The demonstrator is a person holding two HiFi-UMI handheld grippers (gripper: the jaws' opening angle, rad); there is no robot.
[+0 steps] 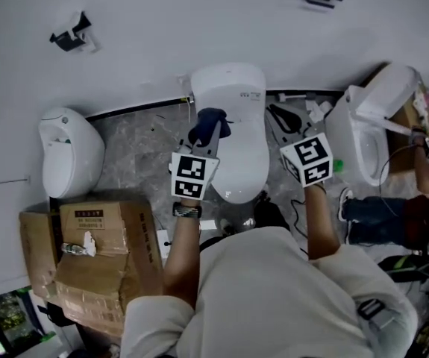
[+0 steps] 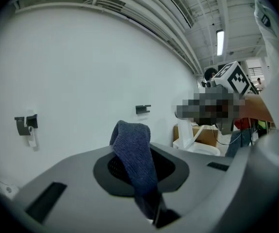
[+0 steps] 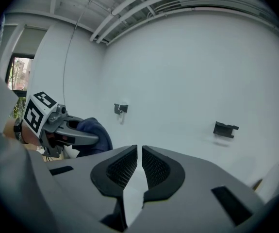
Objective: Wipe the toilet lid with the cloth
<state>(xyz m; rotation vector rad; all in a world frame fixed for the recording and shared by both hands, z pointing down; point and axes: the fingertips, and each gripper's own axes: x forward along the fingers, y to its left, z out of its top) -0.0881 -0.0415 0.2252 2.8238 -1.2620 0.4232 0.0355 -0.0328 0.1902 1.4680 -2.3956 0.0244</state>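
we pinch the cloth [image 1: 210, 122] in our left gripper [image 1: 201, 139]. our right gripper [image 3: 139, 152] is empty, fingers almost pressed together. the toilet lid [image 1: 238, 155] lies at 4 o'clock from the cloth, its long side running 12 to 6.

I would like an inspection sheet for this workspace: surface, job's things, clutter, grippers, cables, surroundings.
Surface: toilet lid, white, closed; stains too small to tell.
Job's things: blue cloth, clamped between the jaws of the left gripper.
Clutter: cardboard boxes at lower left of the head view.
Grippers: left gripper shut on the cloth; right gripper almost closed, empty.
Cables: dark cables on the floor, right of the toilet.
Surroundings: second toilet at left; third toilet, lid raised, at right; wall brackets; another person at right.
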